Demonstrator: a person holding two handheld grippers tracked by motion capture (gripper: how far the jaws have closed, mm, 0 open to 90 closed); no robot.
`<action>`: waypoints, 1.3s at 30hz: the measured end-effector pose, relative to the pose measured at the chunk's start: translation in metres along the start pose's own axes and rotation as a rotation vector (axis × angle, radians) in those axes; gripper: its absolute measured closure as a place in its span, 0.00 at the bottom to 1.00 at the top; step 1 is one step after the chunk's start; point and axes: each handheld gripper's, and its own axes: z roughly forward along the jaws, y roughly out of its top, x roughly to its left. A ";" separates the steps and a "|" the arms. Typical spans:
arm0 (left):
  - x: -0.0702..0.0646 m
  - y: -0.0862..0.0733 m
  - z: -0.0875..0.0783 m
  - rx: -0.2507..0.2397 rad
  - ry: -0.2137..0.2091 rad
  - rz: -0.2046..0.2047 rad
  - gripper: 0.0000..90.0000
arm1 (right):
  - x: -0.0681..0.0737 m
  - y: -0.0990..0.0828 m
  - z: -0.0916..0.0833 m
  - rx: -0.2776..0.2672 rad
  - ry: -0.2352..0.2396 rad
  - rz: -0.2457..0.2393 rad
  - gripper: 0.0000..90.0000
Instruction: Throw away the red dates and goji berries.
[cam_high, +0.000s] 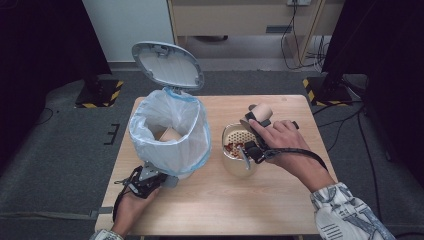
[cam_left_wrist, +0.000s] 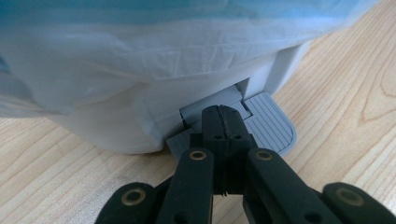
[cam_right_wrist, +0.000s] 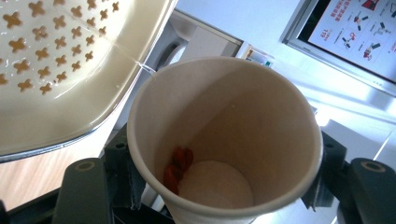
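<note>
One paper cup (cam_right_wrist: 224, 140) sits clamped in the right claw (cam_high: 256, 131), tipped over the cream strainer bowl (cam_high: 237, 145) at the worktop's (cam_high: 280, 200) centre-right. Looking down into the cup from the right gripper view, a few red bits (cam_right_wrist: 177, 168) cling near the bottom, so by my read the emptying step is nearly done but not finished. Red scraps also lie in the bowl, seen from above.

Left claw (cam_left_wrist: 223, 135) is clenched, jaws together w/ nothing between them, tip pressing on the grey pedal (cam_left_wrist: 268, 128) of the white bin (cam_high: 170, 135). Bin lid (cam_high: 167, 65) stands up, blue-white liner bag (cam_left_wrist: 140, 60) folded over the rim, another cup (cam_high: 170, 134) already inside.

Next move prob: shake or tilt the cup further to drop the last bits, then carry it left across to the bin mouth & release, keeping pedal pressure on meanwhile.

In the way: the bowl's rim sits just beside the cup, & the bin's liner rim is tall, so the cup needs lift to clear it
</note>
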 end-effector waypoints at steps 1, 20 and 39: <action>0.000 0.000 0.000 0.000 0.000 0.000 1.00 | 0.000 -0.001 0.000 0.000 0.000 0.006 0.35; 0.000 0.000 0.000 0.000 0.000 0.000 1.00 | -0.009 -0.009 -0.001 -0.054 -0.019 0.135 0.35; 0.000 0.000 0.000 -0.001 -0.001 0.000 1.00 | -0.020 -0.037 0.003 -0.168 0.002 0.542 0.35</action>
